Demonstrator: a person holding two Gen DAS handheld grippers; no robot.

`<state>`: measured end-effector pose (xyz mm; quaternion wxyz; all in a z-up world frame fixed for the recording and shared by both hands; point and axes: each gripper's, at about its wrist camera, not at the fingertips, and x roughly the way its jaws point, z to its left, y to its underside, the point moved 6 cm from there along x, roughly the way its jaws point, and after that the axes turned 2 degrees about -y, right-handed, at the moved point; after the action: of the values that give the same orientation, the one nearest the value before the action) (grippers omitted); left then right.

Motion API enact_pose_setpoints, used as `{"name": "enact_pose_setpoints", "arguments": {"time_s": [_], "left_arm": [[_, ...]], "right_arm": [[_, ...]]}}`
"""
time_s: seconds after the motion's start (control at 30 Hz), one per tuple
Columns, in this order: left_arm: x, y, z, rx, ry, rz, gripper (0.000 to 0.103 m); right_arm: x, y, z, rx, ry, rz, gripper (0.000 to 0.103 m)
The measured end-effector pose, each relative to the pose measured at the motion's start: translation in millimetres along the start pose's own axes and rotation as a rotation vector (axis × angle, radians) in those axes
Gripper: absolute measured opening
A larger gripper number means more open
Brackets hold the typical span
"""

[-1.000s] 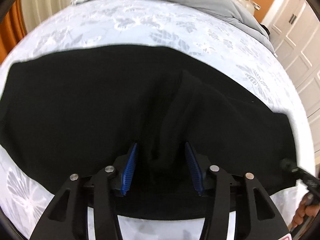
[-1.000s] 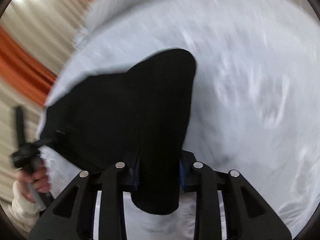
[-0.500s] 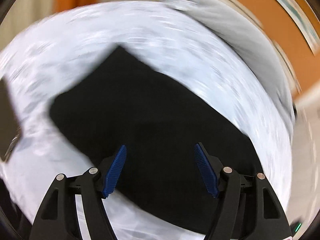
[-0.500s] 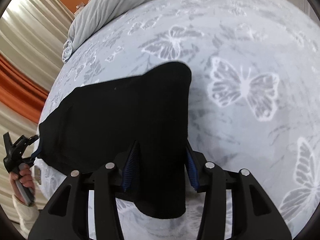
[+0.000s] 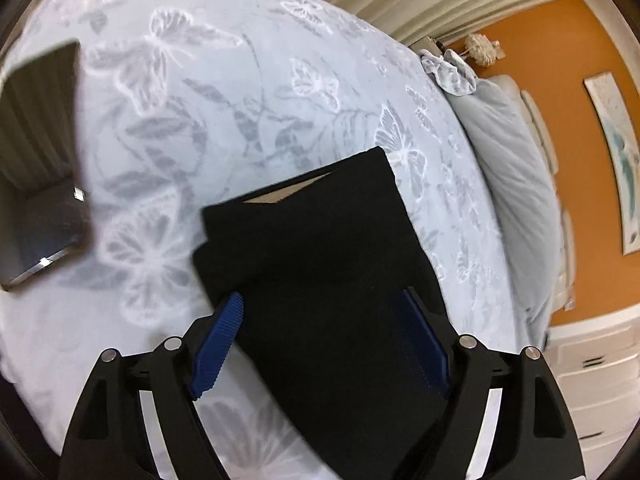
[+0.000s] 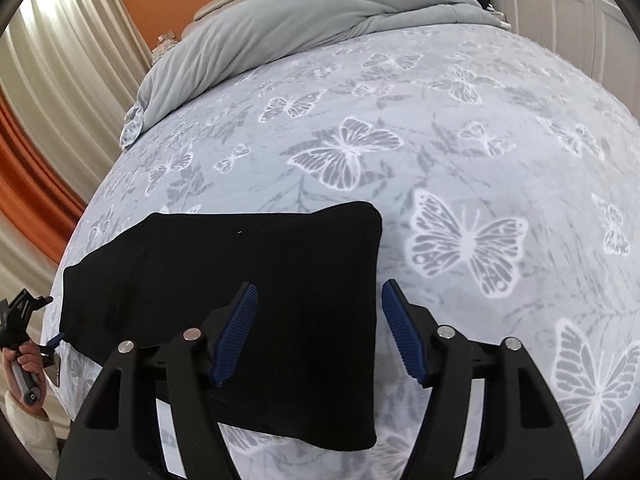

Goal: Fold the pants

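The black pants lie folded flat on the butterfly-print bedspread. The right gripper hangs above one end of the pants, its jaws opening, pads clear of the cloth. The left gripper hangs above the other end, its jaws likewise opening and empty. A dark laptop lies nearby.
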<state>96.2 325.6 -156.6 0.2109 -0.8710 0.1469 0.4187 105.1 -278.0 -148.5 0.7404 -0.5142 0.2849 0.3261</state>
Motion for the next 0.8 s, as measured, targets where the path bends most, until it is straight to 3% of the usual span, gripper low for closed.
{"name": "enact_pose_setpoints", "arguments": {"time_s": [0.17, 0.23, 0.3, 0.37, 0.4, 0.5, 0.53, 0.7, 0.8], "left_arm": [[-7.1, -6.6, 28.4, -0.036, -0.15, -0.062, 0.077], [-1.1, -9.2, 29.6, -0.037, -0.148, -0.065, 0.077], [21.3, -3.4, 27.0, -0.047, -0.086, 0.055, 0.077], [26.1, -5.5, 21.7, -0.033, -0.096, 0.023, 0.076], [26.5, -5.4, 14.8, 0.0, -0.085, 0.011, 0.069], [28.3, -0.8, -2.9, 0.076, -0.083, -0.008, 0.025], [24.6, 1.6, -13.0, 0.106, -0.06, -0.022, 0.016], [-11.3, 24.6, -81.8, 0.323, 0.043, -0.139, 0.012], [-28.7, 60.6, -125.8, 0.46, 0.132, -0.16, 0.011]], "right_arm": [[4.7, 4.2, 13.2, -0.025, -0.018, 0.016, 0.063], [5.1, 5.5, 21.2, -0.047, -0.018, 0.013, 0.066], [4.6, 7.1, 32.0, -0.083, -0.014, 0.004, 0.069], [4.8, 9.4, 43.4, -0.138, 0.0, -0.005, 0.069], [4.9, 10.3, 47.4, -0.157, 0.006, -0.008, 0.069], [4.9, 13.1, 59.0, -0.217, 0.008, -0.016, 0.069], [4.5, 13.2, 61.2, -0.225, 0.006, -0.018, 0.069], [-0.2, 9.5, 56.8, -0.194, 0.002, -0.03, 0.069], [-5.0, 5.4, 48.1, -0.169, 0.006, -0.041, 0.069]]}}
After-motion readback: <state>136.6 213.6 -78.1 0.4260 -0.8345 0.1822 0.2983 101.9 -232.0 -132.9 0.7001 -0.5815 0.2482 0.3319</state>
